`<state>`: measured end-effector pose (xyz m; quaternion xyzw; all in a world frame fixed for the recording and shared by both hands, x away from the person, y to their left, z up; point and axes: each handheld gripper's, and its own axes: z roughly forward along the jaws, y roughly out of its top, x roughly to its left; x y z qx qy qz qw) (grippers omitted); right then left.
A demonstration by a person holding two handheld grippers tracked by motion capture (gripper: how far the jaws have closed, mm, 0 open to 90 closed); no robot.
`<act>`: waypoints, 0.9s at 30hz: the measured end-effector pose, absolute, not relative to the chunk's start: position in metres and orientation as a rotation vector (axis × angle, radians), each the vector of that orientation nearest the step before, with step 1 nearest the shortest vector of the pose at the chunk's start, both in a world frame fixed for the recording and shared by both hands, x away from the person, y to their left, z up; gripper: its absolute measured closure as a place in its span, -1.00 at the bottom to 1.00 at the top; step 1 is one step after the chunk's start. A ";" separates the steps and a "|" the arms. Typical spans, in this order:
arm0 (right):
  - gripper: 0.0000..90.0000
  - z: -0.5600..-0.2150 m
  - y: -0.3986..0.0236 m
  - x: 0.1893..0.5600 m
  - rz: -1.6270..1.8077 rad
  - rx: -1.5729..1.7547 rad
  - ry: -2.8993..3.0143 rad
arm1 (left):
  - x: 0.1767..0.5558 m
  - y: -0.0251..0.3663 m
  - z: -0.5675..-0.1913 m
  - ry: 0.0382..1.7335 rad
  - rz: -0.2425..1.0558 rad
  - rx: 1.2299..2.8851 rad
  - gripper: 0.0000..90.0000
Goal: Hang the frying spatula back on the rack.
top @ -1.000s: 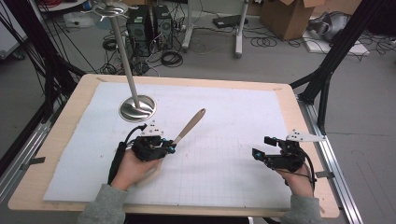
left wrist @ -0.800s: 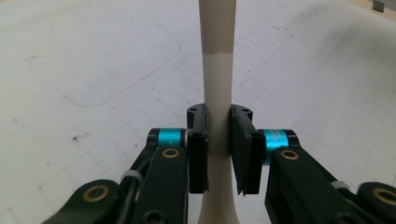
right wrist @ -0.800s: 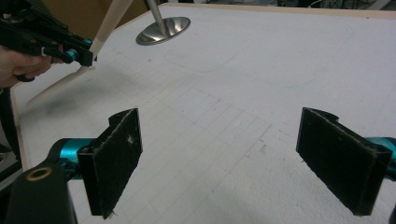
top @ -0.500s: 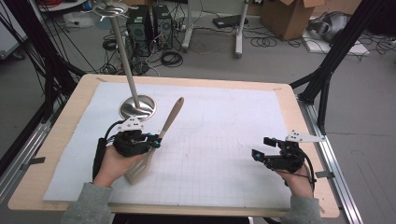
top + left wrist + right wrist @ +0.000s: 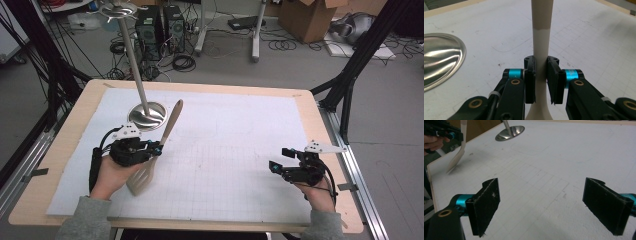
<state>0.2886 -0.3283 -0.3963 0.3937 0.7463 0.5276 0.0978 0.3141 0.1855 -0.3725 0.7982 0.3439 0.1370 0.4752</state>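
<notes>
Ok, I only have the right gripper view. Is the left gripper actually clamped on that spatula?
Observer: Yes. The left gripper has both pads pressed on the spatula handle, low on the handle, just above where it flares into the blade.
Operator: Where does the handle point?
Observer: Up and away from the person, its tip near the stand base in the high view.
Operator: Is the blade slotted?
Observer: Yes, the high view shows slots in the blade, which hangs beside the left hand.
</notes>
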 end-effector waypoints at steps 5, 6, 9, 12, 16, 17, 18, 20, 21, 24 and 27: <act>-0.70 -0.396 -0.328 0.289 1.563 1.165 2.209 | 0.312 0.193 -0.366 0.835 0.350 1.936 0.72; -0.70 -0.396 -0.328 0.288 1.562 1.167 2.210 | 0.312 0.195 -0.365 0.839 0.351 1.928 0.72; -0.70 -0.396 -0.327 0.289 1.561 1.168 2.209 | 0.311 0.203 -0.361 0.843 0.360 1.914 0.72; -0.70 -0.397 -0.327 0.289 1.555 1.167 2.214 | 0.311 0.212 -0.357 0.851 0.369 1.906 0.72; -0.70 -0.397 -0.327 0.289 1.552 1.163 2.214 | 0.312 0.225 -0.353 0.861 0.375 1.887 0.72; -0.70 -0.397 -0.327 0.288 1.551 1.169 2.215 | 0.312 0.227 -0.353 0.864 0.375 1.883 0.72; -0.70 -0.397 -0.327 0.288 1.553 1.173 2.216 | 0.312 0.230 -0.351 0.866 0.378 1.884 0.72; -0.70 -0.397 -0.326 0.288 1.551 1.168 2.216 | 0.312 0.236 -0.349 0.870 0.387 1.877 0.72; -0.70 -0.397 -0.326 0.288 1.550 1.171 2.217 | 0.312 0.239 -0.349 0.873 0.388 1.873 0.72; -0.70 -0.398 -0.326 0.289 1.541 1.167 2.220 | 0.312 0.247 -0.346 0.881 0.393 1.865 0.72; -0.70 -0.399 -0.326 0.289 1.541 1.163 2.221 | 0.312 0.255 -0.343 0.891 0.403 1.859 0.72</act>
